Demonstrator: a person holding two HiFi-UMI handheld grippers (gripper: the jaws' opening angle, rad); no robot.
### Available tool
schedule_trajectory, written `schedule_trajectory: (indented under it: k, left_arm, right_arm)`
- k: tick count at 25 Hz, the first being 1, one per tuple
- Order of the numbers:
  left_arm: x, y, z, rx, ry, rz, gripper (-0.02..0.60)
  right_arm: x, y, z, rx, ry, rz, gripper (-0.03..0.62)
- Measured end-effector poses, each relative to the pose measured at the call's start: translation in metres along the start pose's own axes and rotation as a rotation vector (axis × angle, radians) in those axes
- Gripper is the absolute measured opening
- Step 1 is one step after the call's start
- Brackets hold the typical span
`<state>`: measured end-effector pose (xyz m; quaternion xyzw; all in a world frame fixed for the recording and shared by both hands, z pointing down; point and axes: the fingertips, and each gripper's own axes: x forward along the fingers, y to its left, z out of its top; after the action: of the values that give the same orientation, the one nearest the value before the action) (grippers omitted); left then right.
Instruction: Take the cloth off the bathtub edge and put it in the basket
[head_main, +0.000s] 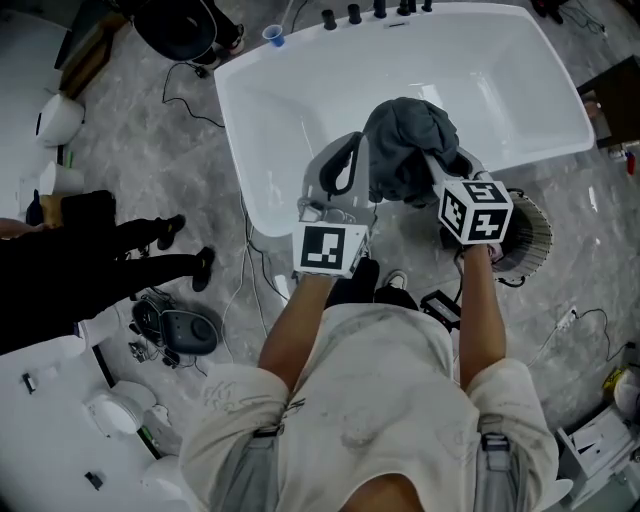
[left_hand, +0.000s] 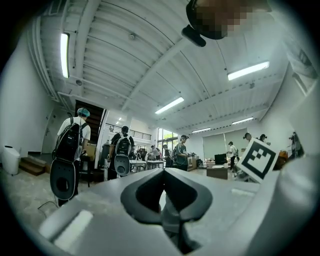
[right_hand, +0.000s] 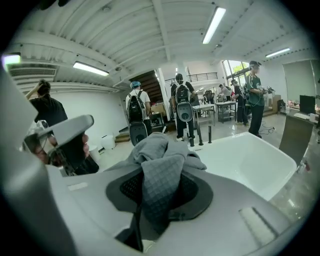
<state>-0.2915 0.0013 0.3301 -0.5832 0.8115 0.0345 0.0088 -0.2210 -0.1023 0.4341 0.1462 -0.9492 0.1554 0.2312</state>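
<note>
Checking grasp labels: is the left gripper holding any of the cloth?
No, the left gripper has its jaws together with nothing between them; the grey cloth is clamped in the right gripper.

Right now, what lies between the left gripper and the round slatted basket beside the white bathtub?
The right gripper, holding the bunched grey cloth, as the head view shows.

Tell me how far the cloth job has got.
Done: the dark grey quilted cloth is off the edge of the white bathtub. In hand: the right gripper is shut on it, holding it bunched over the tub's near end. Left: dropping it into the dark ribbed round basket beside the tub.
</note>
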Motion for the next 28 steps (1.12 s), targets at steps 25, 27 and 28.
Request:
schedule_trajectory:
  k: [25, 27, 28]
  left_arm:
    - [0.031, -0.039, 0.082, 0.014, -0.138, -0.190, -0.003]
    - [0.040, -0.049, 0.081, 0.007, -0.135, -0.222, -0.003]
    - [0.044, -0.053, 0.081, 0.006, -0.134, -0.236, -0.003]
  right_arm:
    - [-0.176, 0.004, 0.218, -0.181, -0.504, -0.219, 0.109]
    - [-0.187, -0.004, 0.222, -0.185, -0.519, -0.259, 0.109]
    - [-0.190, -0.009, 0.223, -0.184, -0.524, -0.274, 0.109]
